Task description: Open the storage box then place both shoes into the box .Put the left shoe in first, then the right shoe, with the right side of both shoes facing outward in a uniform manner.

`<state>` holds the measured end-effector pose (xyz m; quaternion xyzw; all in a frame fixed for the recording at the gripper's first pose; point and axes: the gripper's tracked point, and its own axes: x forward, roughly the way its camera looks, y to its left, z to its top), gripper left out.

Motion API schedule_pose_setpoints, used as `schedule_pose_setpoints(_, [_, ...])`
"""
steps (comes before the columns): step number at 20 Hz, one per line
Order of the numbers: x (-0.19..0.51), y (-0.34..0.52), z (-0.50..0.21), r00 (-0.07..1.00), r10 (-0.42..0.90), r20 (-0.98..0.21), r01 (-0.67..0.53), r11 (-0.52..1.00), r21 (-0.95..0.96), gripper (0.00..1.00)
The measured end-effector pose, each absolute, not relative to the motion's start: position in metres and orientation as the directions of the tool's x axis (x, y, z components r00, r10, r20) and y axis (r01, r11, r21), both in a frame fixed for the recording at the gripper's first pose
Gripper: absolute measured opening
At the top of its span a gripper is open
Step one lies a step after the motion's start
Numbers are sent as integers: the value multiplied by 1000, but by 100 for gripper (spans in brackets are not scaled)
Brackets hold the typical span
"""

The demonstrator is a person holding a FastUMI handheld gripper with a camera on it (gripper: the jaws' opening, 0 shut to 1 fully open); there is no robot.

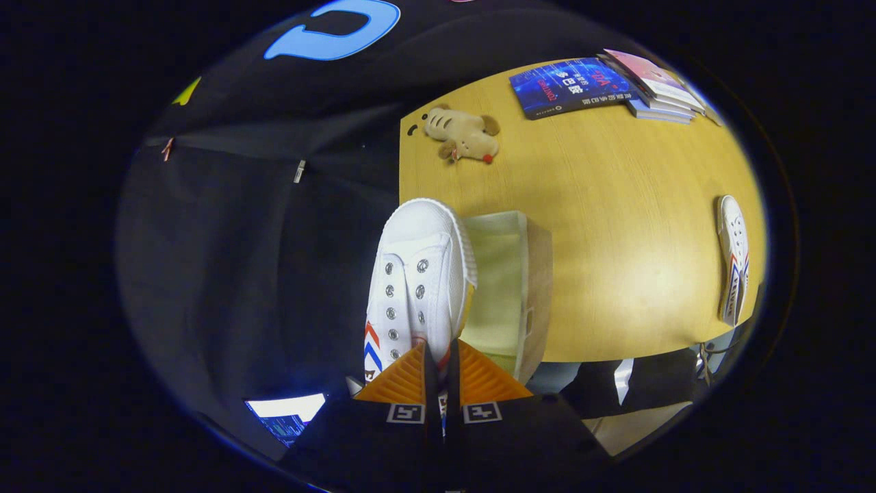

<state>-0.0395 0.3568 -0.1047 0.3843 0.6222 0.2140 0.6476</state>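
Clearly, the gripper (438, 356) was held up off the table and turned on its side, so that the wooden table top ran up the scene beyond it rather than lying flat beneath. Its two fingers were drawn nearly together, with only a thin slit between them, and they pinched the heel end of a white canvas shoe with metal eyelets and red and blue chevron stripes on its side (417, 274). This held shoe stretched straight ahead from the fingertips, toe furthest away, its laced top turned toward the camera. How much of the heel sat between the fingers was hidden by the fingers themselves.

Just beside the held shoe lay the translucent pale storage box with an open mouth (510, 287), resting on the light wooden table (616, 226) near its edge; the shoe overlapped the box's near rim, and I could not tell whether it touched it. Beyond the toe, a small beige plush animal with brown ears (463, 133) lay on the table. Further along, a blue-covered book (568, 85) lay next to a short stack of thin books with a pink cover on top (653, 85). Well apart from the box, a second white canvas shoe with the same stripes (733, 257) lay on the table's far edge, partly cut off by distortion.
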Motion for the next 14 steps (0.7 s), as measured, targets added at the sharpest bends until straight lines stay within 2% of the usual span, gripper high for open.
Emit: schedule_pose_setpoints(14, [-34,453,-203,34,654,-756,268,722,638,6])
